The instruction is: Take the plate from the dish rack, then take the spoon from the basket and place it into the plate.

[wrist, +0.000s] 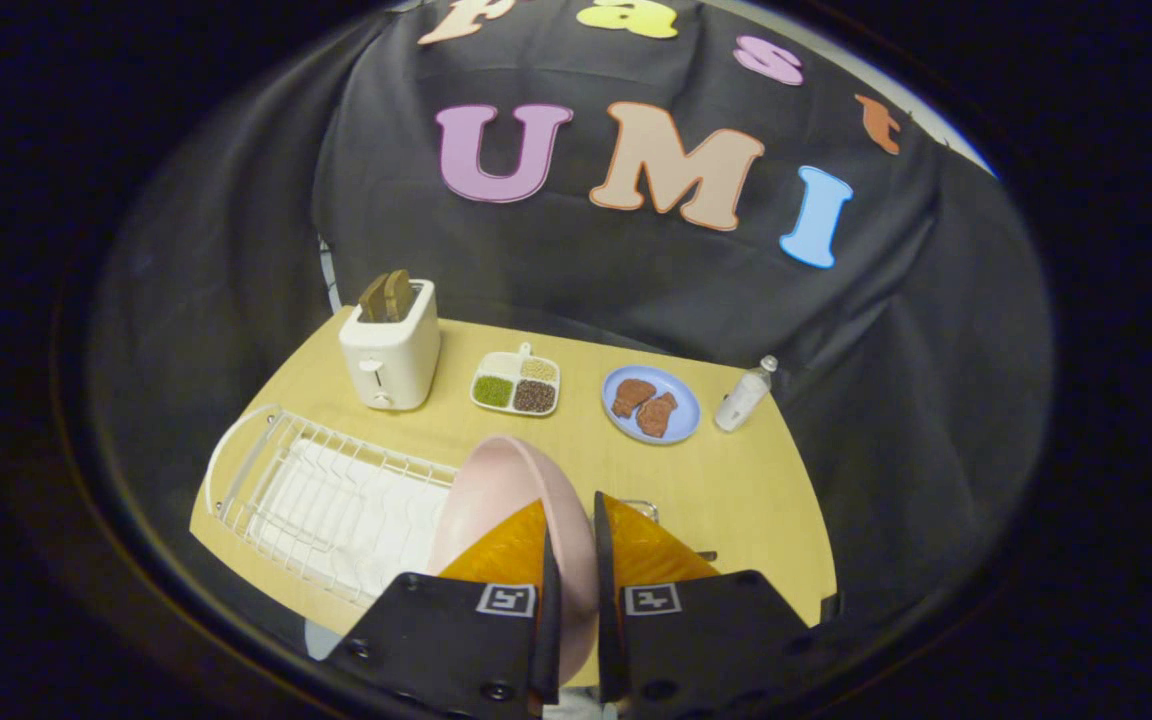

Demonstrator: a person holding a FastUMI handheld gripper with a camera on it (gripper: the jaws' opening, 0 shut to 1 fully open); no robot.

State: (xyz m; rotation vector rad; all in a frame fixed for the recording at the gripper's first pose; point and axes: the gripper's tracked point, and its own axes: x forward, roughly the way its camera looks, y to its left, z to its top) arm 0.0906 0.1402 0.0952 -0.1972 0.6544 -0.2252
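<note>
Pinching the round pink plastic plate (506, 500) edge-on, gripper (576, 590) fingers pressed on its rim, near the white wire dish rack (326, 490), keeping it steady.

Bare table (736, 490) lies open right of the rack (326, 490).

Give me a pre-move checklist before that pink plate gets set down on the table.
1. Grip: gripper fingers closed on the round pink plate rim, held on edge: ok.
2. Plate clear of the white wire dish rack: appears lifted, cannot tell fully.
3. Bare wooden table ahead of the fingers for set-down: ok.
4. Blue plate with brown food and small clear bottle well beyond the fingers: ok.
5. Basket and spoon located: cannot tell.
</note>
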